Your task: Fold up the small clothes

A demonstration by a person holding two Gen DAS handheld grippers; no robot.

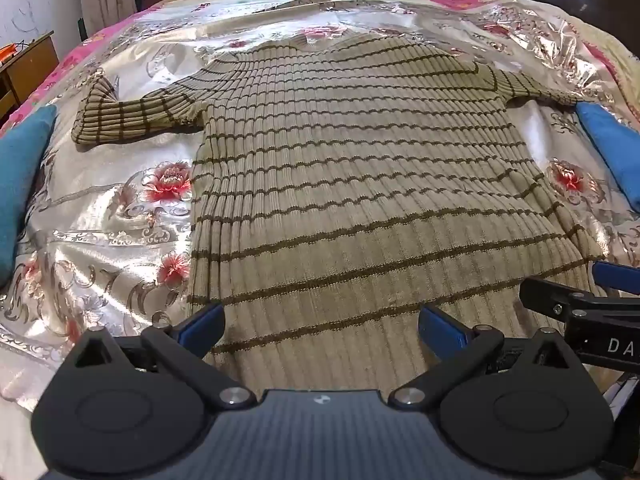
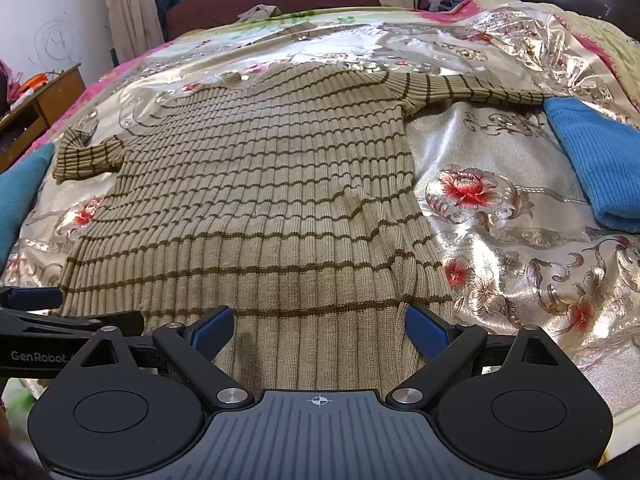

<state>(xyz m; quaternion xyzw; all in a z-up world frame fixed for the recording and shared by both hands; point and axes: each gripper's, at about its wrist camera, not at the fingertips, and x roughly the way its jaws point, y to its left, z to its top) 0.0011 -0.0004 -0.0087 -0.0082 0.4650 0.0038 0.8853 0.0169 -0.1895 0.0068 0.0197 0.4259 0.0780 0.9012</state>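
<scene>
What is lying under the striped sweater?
The striped sweater lies flat on a shiny floral bedspread, which shows around it. Whether anything else is hidden beneath cannot be seen.

Place: a home bedroom
Bed: floral satin bedspread (image 2: 520,240) covers it
Window side: curtains (image 2: 124,4) hang by it
Corner: wooden desk (image 2: 44,104), scribbled wall (image 2: 56,44)

Both wrist cameras look steeply down from the hem end of the striped sweater (image 1: 340,184), close above it. The left view sits just left of the right; both share sweater and bedspread (image 2: 500,152).
</scene>
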